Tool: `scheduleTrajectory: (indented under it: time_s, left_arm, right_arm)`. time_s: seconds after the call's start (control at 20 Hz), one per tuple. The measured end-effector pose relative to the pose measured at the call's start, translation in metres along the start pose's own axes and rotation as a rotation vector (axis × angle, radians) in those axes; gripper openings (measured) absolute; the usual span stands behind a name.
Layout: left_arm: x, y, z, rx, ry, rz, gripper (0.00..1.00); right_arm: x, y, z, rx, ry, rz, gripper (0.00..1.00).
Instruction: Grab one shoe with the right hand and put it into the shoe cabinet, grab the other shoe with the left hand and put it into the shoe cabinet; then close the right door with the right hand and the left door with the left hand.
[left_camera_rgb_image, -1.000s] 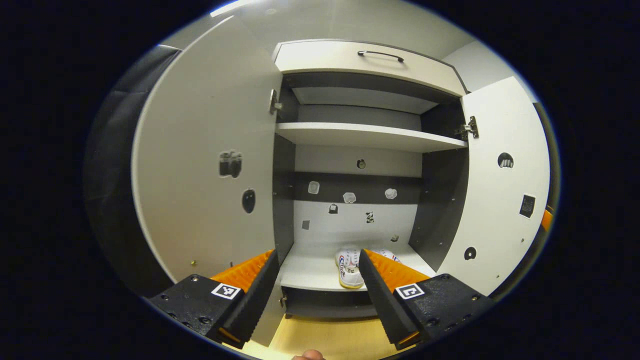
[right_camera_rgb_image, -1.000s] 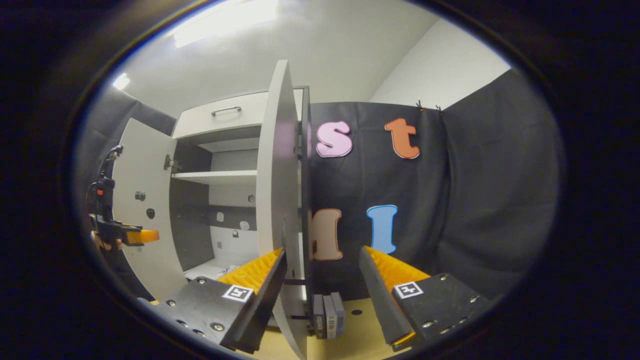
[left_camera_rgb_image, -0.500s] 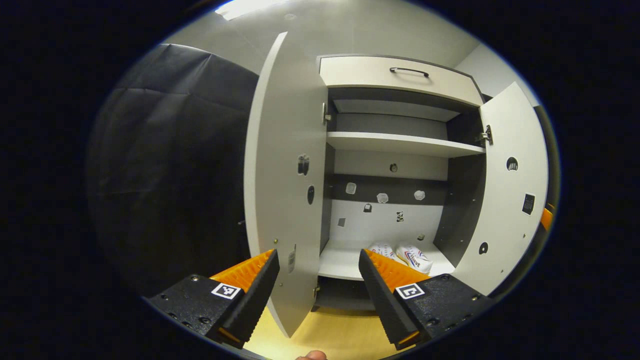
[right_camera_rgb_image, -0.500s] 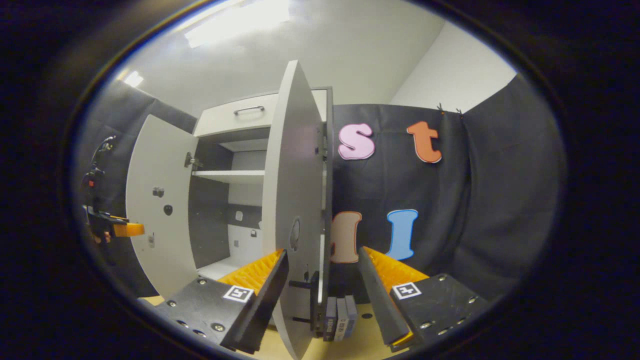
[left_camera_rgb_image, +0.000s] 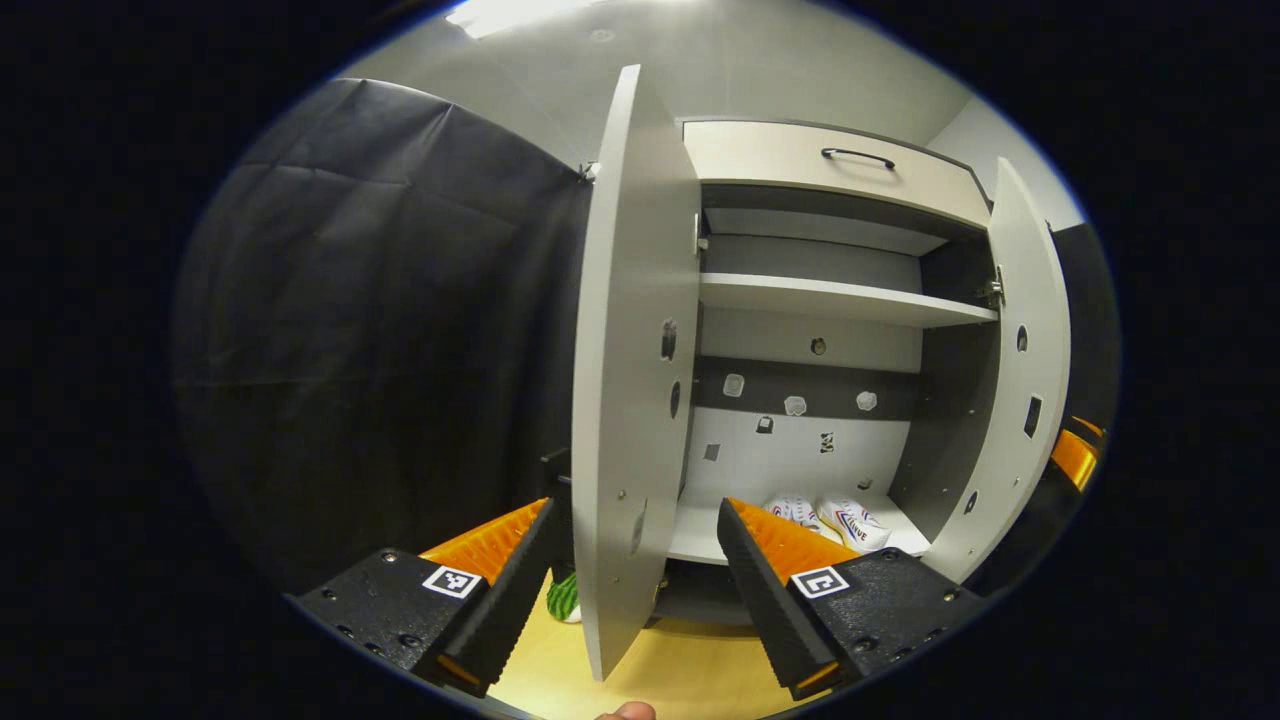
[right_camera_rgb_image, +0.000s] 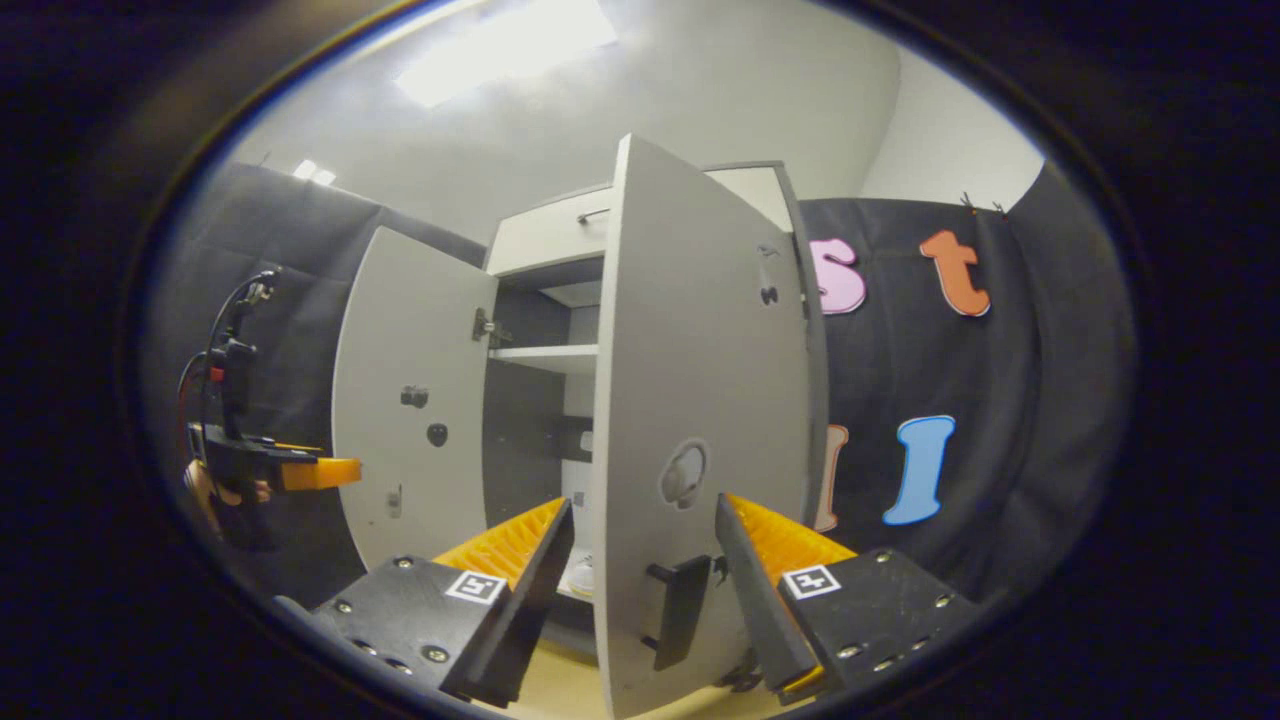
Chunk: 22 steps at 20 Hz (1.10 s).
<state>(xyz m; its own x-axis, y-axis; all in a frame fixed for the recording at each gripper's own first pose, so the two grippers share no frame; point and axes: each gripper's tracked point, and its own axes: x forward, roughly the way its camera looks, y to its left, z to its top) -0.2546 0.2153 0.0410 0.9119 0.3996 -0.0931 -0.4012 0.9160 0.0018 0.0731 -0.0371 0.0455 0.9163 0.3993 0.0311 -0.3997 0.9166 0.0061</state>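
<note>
Two white shoes (left_camera_rgb_image: 830, 515) with red and blue stripes lie side by side on the bottom shelf of the shoe cabinet (left_camera_rgb_image: 840, 300). The left door (left_camera_rgb_image: 630, 400) stands wide, nearly edge-on, its free edge between the fingers of my open left gripper (left_camera_rgb_image: 635, 510). The right door (left_camera_rgb_image: 1020, 380) is swung partway in. In the right gripper view that right door (right_camera_rgb_image: 700, 400) shows its outer face and black handle (right_camera_rgb_image: 680, 610), which sits between the fingers of my open right gripper (right_camera_rgb_image: 640, 510). The left gripper (right_camera_rgb_image: 300, 470) hangs at far left, beside the left door (right_camera_rgb_image: 415, 400).
A drawer with a black handle (left_camera_rgb_image: 845, 165) tops the cabinet. A small green striped object (left_camera_rgb_image: 565, 598) lies on the wooden floor (left_camera_rgb_image: 690, 670) behind the left door. Black cloth walls close in on both sides.
The right door has swung partway toward shut as my right gripper moved round to its outer face. My left gripper has shifted left until the left door's edge sits between its fingers.
</note>
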Motion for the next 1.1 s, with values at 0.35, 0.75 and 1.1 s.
scheduleTrajectory:
  time_s: [0.35, 0.75, 1.1]
  left_arm:
    - [-0.002, 0.019, 0.001, 0.001, -0.007, 0.014, 0.94]
    - [-0.001, 0.025, -0.005, -0.023, 0.001, 0.016, 0.94]
    - [-0.003, 0.038, -0.014, -0.054, 0.019, 0.056, 0.93]
  right_arm:
    - [0.007, 0.017, 0.007, 0.011, -0.018, 0.016, 0.82]
    - [0.026, 0.035, 0.002, 0.078, 0.002, 0.072, 0.85]
    - [0.036, 0.045, 0.001, 0.114, 0.012, 0.116, 0.89]
